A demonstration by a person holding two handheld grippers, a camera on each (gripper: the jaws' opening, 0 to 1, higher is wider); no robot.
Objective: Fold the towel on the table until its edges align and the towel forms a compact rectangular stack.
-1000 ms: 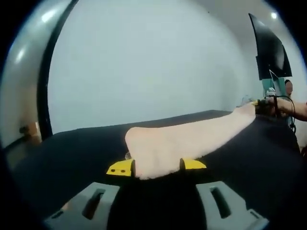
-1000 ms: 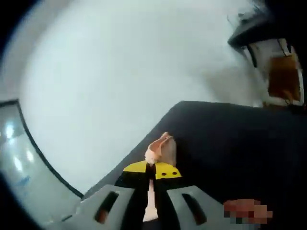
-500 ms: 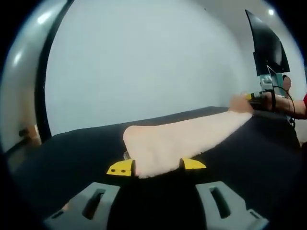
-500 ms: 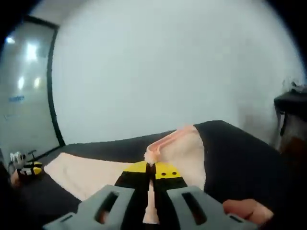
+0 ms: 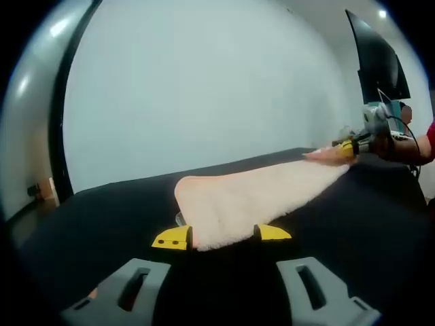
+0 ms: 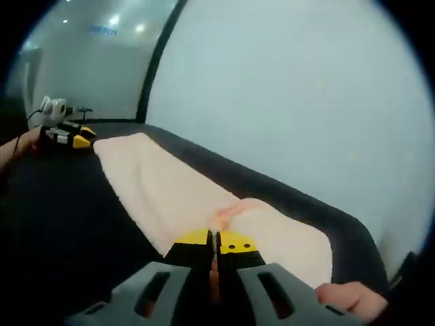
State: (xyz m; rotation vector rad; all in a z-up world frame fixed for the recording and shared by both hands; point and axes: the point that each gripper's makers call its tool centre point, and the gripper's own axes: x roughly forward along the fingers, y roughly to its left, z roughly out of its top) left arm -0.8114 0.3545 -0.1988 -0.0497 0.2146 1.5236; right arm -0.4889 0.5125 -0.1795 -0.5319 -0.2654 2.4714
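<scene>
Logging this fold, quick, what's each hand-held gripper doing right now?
Left hand-held gripper: open, jaws either side of the towel end.
Right hand-held gripper: shut on the towel.

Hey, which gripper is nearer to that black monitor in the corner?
Right. The right gripper holds the pink towel's far end, just below the black monitor. The left gripper straddles the towel's near end, farther away.

both views sit low over the tabletop (image 5: 81, 217), facing each other along the shared towel (image 5: 251, 200).
</scene>
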